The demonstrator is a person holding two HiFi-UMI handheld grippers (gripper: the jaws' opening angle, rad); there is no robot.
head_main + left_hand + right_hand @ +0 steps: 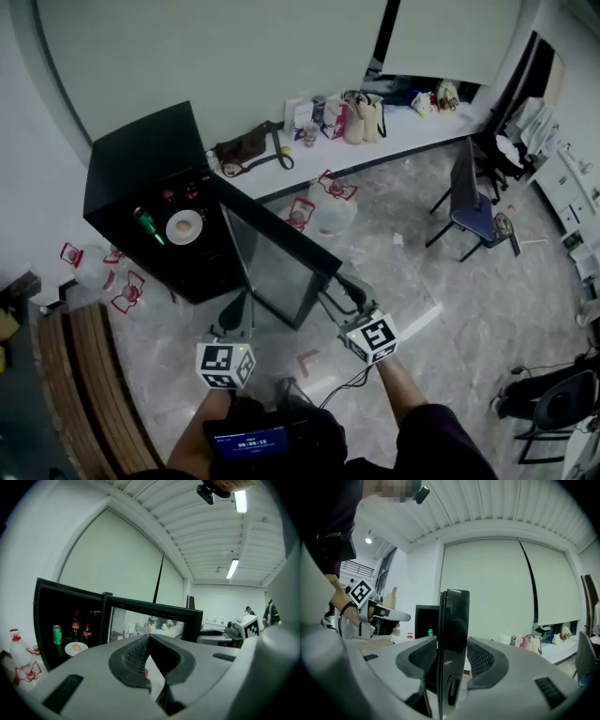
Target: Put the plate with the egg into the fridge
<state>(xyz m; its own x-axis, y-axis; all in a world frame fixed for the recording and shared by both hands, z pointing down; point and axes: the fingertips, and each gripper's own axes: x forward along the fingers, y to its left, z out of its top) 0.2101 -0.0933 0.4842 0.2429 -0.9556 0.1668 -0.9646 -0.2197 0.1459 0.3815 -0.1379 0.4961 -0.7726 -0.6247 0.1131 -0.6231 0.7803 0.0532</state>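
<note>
1. The black fridge (141,155) stands on the floor with its door (272,253) swung wide open
2. The plate (184,227) with the egg (76,647) sits on a shelf inside the fridge, just beside a green can (147,225)
3. The right tool (452,660) is clamped on the door's free edge, one pad against each face
4. The left tool (149,639) is pinched together on nothing, near the door and well apart from the plate
</note>
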